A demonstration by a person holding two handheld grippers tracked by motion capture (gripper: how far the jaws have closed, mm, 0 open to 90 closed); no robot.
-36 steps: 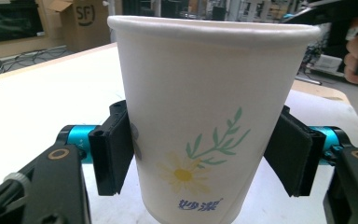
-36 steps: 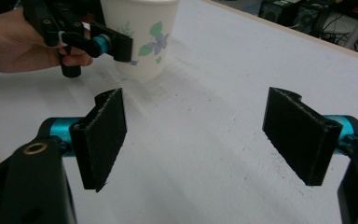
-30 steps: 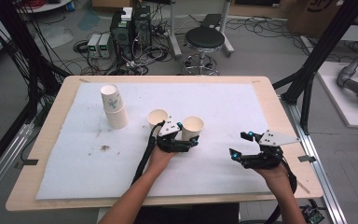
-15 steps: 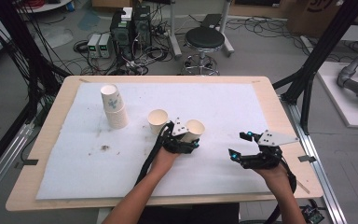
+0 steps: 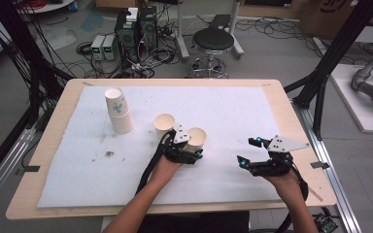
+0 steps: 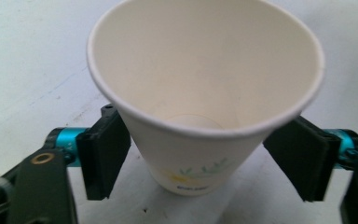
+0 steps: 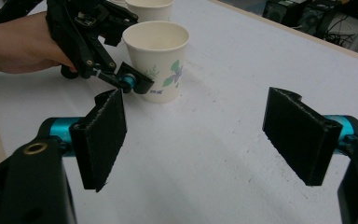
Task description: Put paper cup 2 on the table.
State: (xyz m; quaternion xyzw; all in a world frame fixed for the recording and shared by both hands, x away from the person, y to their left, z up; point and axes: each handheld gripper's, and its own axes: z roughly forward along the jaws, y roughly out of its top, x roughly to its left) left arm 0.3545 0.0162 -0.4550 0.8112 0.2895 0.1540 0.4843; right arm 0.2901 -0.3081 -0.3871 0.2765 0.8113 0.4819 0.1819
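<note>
Left tool (image 5: pixel 190 154) has its jaws wide, one on each side of a paper cup (image 5: pixel 196 139), and they have just been opening. In the left gripper view the black pads (image 6: pixel 103 156) stand just off the cup's (image 6: pixel 200 112) walls with a small gap on both sides, so the cup is let go. It stands upright on the white sheet of the bench (image 5: pixel 58 194), near the middle, a bit toward 5 o'clock.

A second cup (image 5: pixel 164 125) stands just beside it at 10 o'clock. A stack of upside-down cups (image 5: pixel 118 110) sits well apart, further out toward 10 o'clock on the bench.

Right tool (image 5: pixel 252 154) waits at 4 o'clock on the bench. Its jaws are wide too, with nothing between them.

I think the step in hand is setting this cup down next to the other one, and that step looks almost done. The next move calls for pulling the left tool straight back toward 6 o'clock, without bumping the light cup over.

The left gripper view looks into the cup and shows that it is empty. The high view cannot show that. The right gripper view shows green leaves printed on the cup's (image 7: pixel 156 60) side and the left tool (image 7: pixel 121 81) low by its base.
</note>
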